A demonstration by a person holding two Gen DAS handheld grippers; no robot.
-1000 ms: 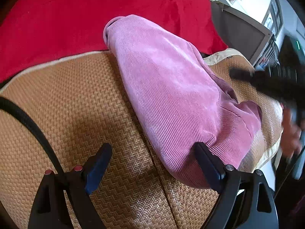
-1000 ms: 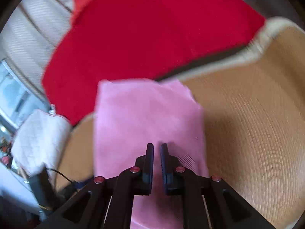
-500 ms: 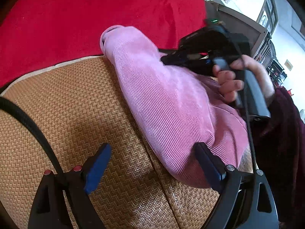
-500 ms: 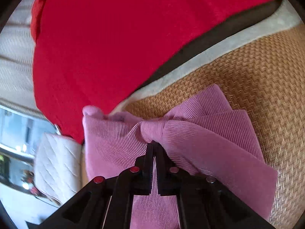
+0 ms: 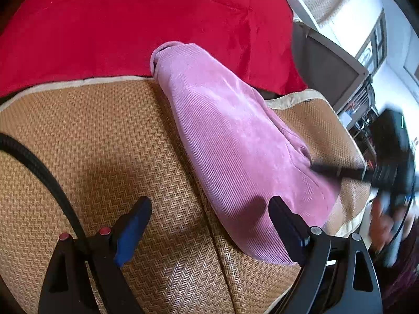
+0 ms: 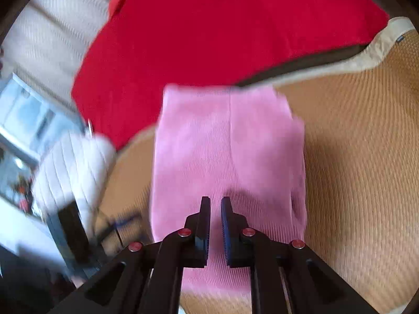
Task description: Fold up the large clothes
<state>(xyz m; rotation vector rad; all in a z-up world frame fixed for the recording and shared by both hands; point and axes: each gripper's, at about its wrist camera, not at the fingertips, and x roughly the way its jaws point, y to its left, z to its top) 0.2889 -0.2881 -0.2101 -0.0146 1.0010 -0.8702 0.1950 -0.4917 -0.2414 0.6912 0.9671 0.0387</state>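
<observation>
A pink corduroy garment lies folded in a long strip on a woven straw mat. My left gripper is open and empty, low over the mat at the garment's near end, its right finger beside the cloth edge. In the right wrist view the garment lies lengthwise ahead. My right gripper hovers over its near end with jaws nearly together and nothing between them. The right gripper also shows blurred in the left wrist view, at the garment's right edge.
A red blanket lies beyond the mat's far edge. A black cable crosses the mat at the left. A white quilted cushion and grey furniture stand beyond the mat's ends.
My right gripper let go of the bunched pink cloth and pulled back to the garment's near end. The garment now lies flatter. My left gripper has barely moved.
</observation>
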